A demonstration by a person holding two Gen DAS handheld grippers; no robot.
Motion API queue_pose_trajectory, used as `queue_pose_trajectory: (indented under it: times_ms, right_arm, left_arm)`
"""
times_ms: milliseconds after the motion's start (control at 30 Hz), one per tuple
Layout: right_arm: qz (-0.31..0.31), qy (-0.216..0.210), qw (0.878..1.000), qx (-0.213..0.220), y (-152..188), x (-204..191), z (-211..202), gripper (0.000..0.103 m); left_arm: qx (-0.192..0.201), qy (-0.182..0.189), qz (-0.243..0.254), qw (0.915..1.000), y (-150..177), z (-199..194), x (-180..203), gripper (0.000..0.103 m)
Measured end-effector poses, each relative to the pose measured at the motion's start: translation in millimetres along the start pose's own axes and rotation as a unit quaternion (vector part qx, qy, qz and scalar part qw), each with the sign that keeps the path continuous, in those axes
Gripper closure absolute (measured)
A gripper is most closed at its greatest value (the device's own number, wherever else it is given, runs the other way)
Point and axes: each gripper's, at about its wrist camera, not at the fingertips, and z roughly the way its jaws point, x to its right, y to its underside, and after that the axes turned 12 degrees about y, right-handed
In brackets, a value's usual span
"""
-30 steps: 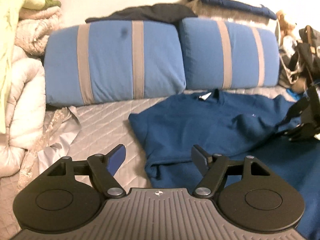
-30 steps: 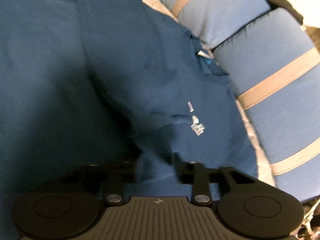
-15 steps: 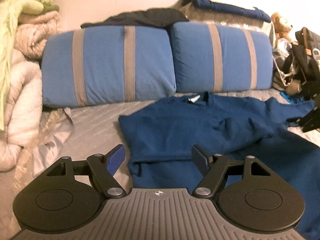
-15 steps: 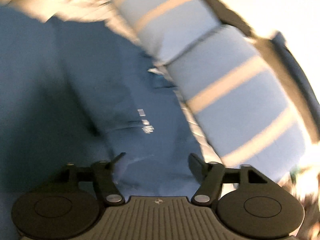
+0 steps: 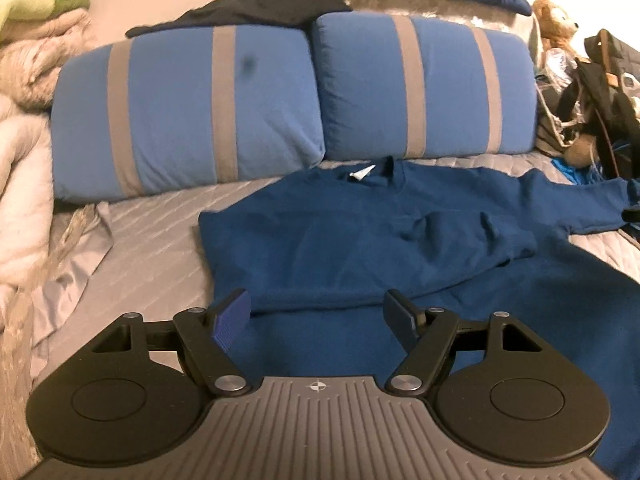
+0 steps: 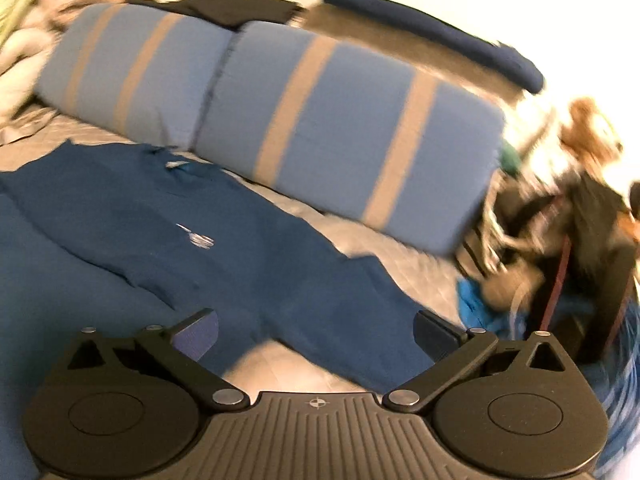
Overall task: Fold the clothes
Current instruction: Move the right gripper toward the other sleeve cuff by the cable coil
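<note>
Here the left wrist view gives the sharp record: a dark blue sweatshirt [image 5: 360, 248] lies flat on the quilted grey bed [image 5: 152, 264], its collar and white neck label [image 5: 362, 173] toward the two blue pillows with grey stripes [image 5: 304, 108], its hem toward the camera. One sleeve [image 5: 576, 204] runs out toward the right edge of that view; the other is folded across the chest, and its edge forms a ridge just ahead of the left tool [image 5: 316, 316]. The garment's long axis runs from collar to hem, roughly square to the pillow row. The left tool sits partly open over the lower body of the sweatshirt, with cloth lying beneath the gap but nothing pinched between its pads. The right wrist view is motion-blurred and tilted; it shows what the left view does not, namely a small white chest logo [image 6: 198, 238] and the outstretched sleeve [image 6: 360, 312] lying diagonally toward the right tool [image 6: 316, 336]. The right tool's jaws have just been opening and now stand at full width, with the sleeve lying below the gap and not gripped. The left view alone shows the heap of pale blankets [image 5: 24, 128] at the left side of the bed. Both views show a plush bear [image 5: 556, 20] and dark bags [image 5: 600, 92] beyond the right-hand pillow.
</note>
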Motion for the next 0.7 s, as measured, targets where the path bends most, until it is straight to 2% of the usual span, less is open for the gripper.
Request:
queue_pose_trajectory:
  times_ms: [100, 200, 400, 433, 500, 567, 667, 700]
  right_arm:
    - [0.032, 0.006, 0.999, -0.01, 17.7, 21.7, -2.3, 0.002]
    - [0.08, 0.017, 0.996, -0.029, 31.0, 47.4, -1.7, 0.008]
    - [0.171, 0.052, 0.983, -0.051, 54.7, 95.4, 2.2, 0.019]
    - [0.185, 0.059, 0.979, -0.054, 58.0, 103.4, 5.3, 0.024]
    - [0.213, 0.072, 0.972, -0.061, 64.6, 119.3, 11.3, 0.031]
    - [0.241, 0.086, 0.964, -0.069, 71.2, 135.4, 17.6, 0.043]
    - [0.304, 0.102, 0.943, -0.093, 81.0, 166.2, 36.5, 0.058]
    - [0.327, 0.107, 0.933, -0.102, 84.4, 177.1, 43.5, 0.059]
  left_arm:
    - [-0.005, 0.008, -0.004, 0.9999, -0.5, 8.8, 1.1, 0.03]
    - [-0.014, 0.013, -0.006, 0.9998, 4.7, 19.8, 3.0, 0.03]
    - [-0.029, 0.022, -0.02, 0.9991, 11.8, 31.2, 0.3, 0.03]
    - [-0.027, 0.024, -0.024, 0.9991, 11.7, 30.8, -1.0, 0.03]
    - [-0.025, 0.029, -0.033, 0.9987, 12.2, 31.3, -3.7, 0.03]
    - [-0.029, 0.034, -0.043, 0.9981, 13.0, 33.5, -5.6, 0.03]
    - [-0.023, 0.032, -0.054, 0.9978, 13.1, 32.2, -7.6, 0.03]
    - [-0.021, 0.033, -0.055, 0.9977, 13.2, 31.9, -8.0, 0.03]
